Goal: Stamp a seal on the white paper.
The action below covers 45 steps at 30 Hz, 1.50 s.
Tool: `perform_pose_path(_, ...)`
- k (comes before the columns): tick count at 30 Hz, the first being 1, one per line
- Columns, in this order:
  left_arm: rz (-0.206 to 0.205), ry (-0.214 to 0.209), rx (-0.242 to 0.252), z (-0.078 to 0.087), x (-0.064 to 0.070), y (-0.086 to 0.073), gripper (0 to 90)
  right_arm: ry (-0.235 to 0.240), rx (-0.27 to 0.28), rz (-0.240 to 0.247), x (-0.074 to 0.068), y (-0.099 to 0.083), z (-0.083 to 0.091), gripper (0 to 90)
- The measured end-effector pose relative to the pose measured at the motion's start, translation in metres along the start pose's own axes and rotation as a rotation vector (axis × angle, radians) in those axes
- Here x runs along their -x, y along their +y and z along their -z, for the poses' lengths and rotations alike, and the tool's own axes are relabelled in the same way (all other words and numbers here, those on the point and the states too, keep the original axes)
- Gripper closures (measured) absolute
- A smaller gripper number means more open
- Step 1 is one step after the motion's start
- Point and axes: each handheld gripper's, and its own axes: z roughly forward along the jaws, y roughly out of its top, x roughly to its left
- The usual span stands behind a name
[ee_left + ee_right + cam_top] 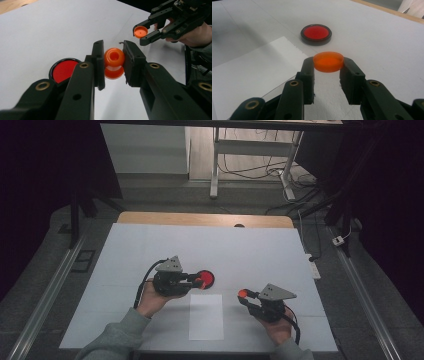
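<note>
My left gripper (pixel 113 53) is shut on a small orange round bottle (pixel 114 58) whose open mouth faces the camera. In the high view the left gripper (pixel 199 281) holds it just left of a red disc in a black rim (pixel 206 279) that lies on the table. My right gripper (pixel 328 65) is shut on a flat orange cap (pixel 328 61), gripped by its edge at the jaw tips. It hovers at the right (pixel 243 294), apart from the bottle. From the left gripper view the cap (pixel 140 32) shows its hollow underside.
A white sheet of paper (pixel 206 316) lies between the two hands near the front edge. The white mat (pixel 150 245) covers the table, with a wooden strip (pixel 200 218) at its far edge. Cables and desk legs stand on the floor beyond.
</note>
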Motion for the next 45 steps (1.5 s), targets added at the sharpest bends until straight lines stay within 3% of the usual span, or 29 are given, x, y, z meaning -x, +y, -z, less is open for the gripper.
perform_pose_path(20, 0.019, -0.003, -0.03, -0.005, 0.013, -0.027, 72.0, 0.002, -0.003, 0.002, 0.0, 0.0, -0.001, 64.6)
perform_pose_path(45, -0.003, -0.04, -0.105, -0.029, 0.023, -0.041, 71.8, -0.004, -0.002, 0.004, -0.001, 0.0, 0.0, 64.6)
